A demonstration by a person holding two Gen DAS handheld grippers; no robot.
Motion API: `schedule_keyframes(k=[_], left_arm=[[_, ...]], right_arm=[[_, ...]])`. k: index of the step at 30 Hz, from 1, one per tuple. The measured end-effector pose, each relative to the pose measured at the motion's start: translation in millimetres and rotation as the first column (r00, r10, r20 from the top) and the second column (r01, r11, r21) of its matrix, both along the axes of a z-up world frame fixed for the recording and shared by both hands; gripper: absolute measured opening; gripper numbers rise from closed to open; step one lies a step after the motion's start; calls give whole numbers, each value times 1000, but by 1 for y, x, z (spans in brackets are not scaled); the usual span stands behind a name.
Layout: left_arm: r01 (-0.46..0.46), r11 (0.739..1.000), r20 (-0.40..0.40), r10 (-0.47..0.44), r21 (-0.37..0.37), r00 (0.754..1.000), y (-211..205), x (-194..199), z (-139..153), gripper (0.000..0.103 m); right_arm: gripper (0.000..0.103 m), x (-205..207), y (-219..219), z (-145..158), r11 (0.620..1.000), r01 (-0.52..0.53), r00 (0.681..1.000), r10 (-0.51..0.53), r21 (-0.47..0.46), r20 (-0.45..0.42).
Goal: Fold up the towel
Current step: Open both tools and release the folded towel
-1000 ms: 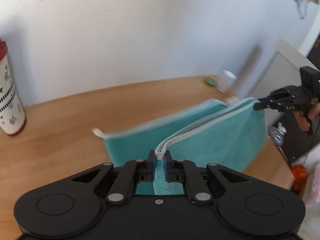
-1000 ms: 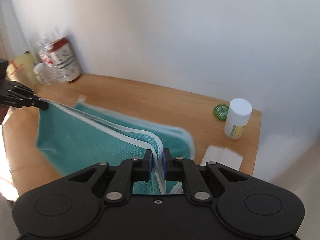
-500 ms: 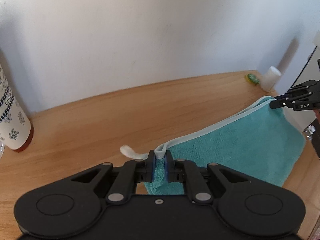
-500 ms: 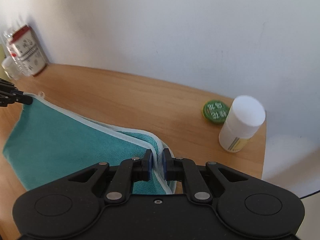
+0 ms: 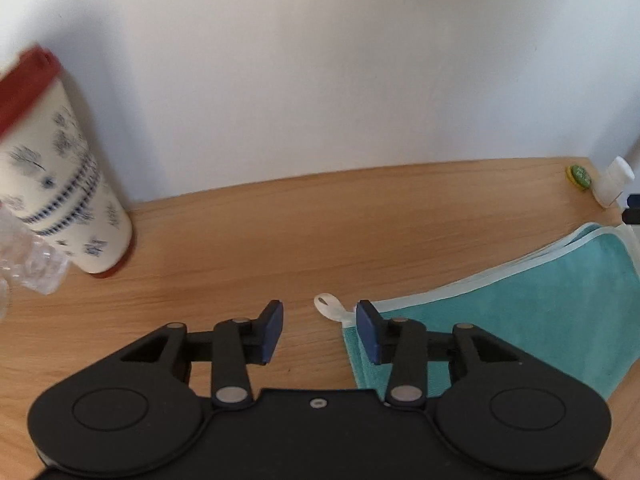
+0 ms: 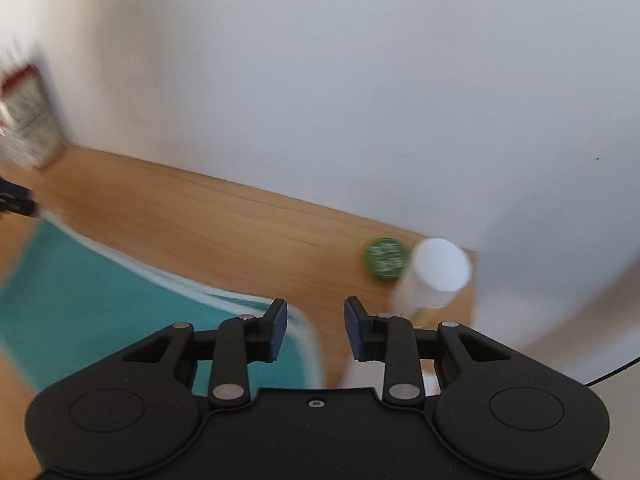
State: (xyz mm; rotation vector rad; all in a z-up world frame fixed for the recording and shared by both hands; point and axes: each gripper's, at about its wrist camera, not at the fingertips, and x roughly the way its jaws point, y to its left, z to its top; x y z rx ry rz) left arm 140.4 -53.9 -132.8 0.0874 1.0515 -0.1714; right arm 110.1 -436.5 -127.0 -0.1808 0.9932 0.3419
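Wooden surface carries the folded teal towel. Left claw and right claw hover level, jaws spread, apparently beside towel corners.

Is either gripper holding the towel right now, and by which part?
Neither. Left gripper and right gripper are open; the towel lies on the table.

No legible text: print on the tumbler and green cap too blurred.
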Motion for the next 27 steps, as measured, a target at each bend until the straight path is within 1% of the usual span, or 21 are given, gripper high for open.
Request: schedule_keyframes(k=[2,4,5,7,8,9,11,13,15,17,19,20,21,23,24,25,26,27], left_arm=[[-5,1000,9,5,24,1000,-11,-10,5,56],[-11,999,14,10,39,1000,-24,-22,4,56],[-23,999,0,23,48,1000,-32,-28,-2,56],[-53,994,-32,56,97,998,-45,-36,-15,56],[-72,989,-61,80,131,995,-53,-39,-24,55],[-76,987,-84,89,140,992,-57,-41,-32,54],[-84,986,-84,97,146,992,-58,-43,-36,54],[-101,984,-73,112,149,991,-56,-44,-38,55],[-122,981,-80,135,150,988,-52,-41,-38,65],[-142,978,-93,158,154,983,-50,-39,-35,65],[-171,969,-98,191,177,977,-50,-43,-26,65],[-184,964,-92,204,190,975,-52,-48,-21,65],[-196,964,-94,215,179,972,-53,-54,-14,65],[-220,966,-114,235,135,965,-55,-68,6,67],[-225,965,-120,242,133,963,-58,-75,17,76],[-228,963,-120,245,142,962,-62,-80,27,84],[-226,963,-100,241,146,965,-68,-92,42,97],[-221,965,-70,232,139,970,-73,-104,57,102]], right_arm=[[35,-14,10,-1,999,-33,999,34,37,-29],[35,-29,22,-17,999,-37,997,39,32,-65],[35,-33,25,-23,999,-34,996,36,31,-80],[35,-39,25,-36,999,-1,995,4,32,-98],[34,-43,25,-42,999,19,994,-15,32,-106],[33,-46,25,-49,999,38,993,-34,32,-114],[32,-54,19,-56,998,53,994,-49,39,-102],[32,-57,17,-58,998,55,994,-53,18,-94],[32,-51,16,-56,998,66,993,-63,19,-101],[34,-49,17,-53,995,97,990,-95,16,-106],[35,-54,22,-39,987,163,982,-163,-14,-94],[40,-58,24,-32,979,199,976,-201,-31,-85],[47,-61,25,-26,975,221,971,-222,-31,-85],[52,-73,25,-4,966,256,962,-252,28,-109],[58,-79,25,7,964,261,960,-254,54,-115],[62,-88,25,22,959,270,958,-258,89,-124],[73,-95,27,33,954,275,957,-260,115,-131],[86,-104,29,45,951,277,957,-259,140,-132]])
